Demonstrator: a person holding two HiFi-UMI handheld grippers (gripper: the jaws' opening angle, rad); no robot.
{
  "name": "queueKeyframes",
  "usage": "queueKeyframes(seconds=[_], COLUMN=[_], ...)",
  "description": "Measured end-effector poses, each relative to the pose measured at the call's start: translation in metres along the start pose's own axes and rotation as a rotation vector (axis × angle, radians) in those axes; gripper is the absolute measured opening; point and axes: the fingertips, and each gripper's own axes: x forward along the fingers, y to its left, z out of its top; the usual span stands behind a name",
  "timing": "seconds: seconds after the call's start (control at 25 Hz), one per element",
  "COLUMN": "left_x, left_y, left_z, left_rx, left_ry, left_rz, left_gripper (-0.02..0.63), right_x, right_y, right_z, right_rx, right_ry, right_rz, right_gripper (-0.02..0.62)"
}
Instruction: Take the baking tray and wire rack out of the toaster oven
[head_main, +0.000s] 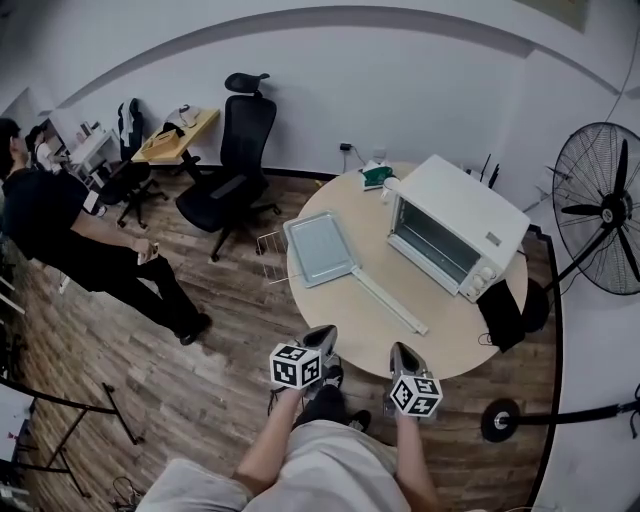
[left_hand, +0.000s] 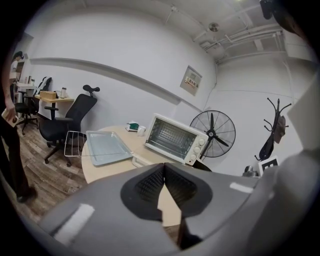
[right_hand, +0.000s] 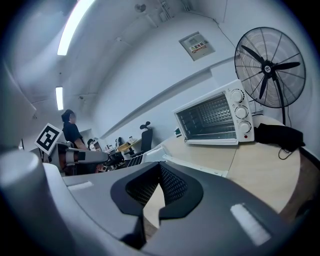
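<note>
A white toaster oven (head_main: 455, 225) (left_hand: 175, 139) (right_hand: 215, 117) stands on the far right part of the round wooden table (head_main: 450, 320). The grey baking tray (head_main: 320, 248) (left_hand: 106, 145) lies on the table's left side. Under it, the wire rack (head_main: 270, 255) (left_hand: 73, 143) sticks out past the table edge. My left gripper (head_main: 322, 340) (left_hand: 164, 166) and right gripper (head_main: 404, 352) (right_hand: 159, 167) hover at the near table edge, both shut with nothing between the jaws.
A long white strip (head_main: 388, 300) lies beside the tray. A black pouch (head_main: 500, 312) sits at the table's right edge and a green object (head_main: 377, 176) at the back. A standing fan (head_main: 600, 208), an office chair (head_main: 235, 160) and a person (head_main: 60, 230) surround the table.
</note>
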Motion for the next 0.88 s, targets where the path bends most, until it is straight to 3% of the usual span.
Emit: queueKeyframes(seconds=[0.88], left_x=[0.0002], left_y=[-0.0027], left_z=[-0.0072], left_rx=[-0.002], left_ry=[0.027], left_rz=[-0.004], left_gripper=[0.055], right_x=[-0.0029], right_y=[0.0033], right_z=[-0.0066], right_rx=[-0.018], right_ry=[0.019], right_rz=[0.006], right_gripper=[0.000])
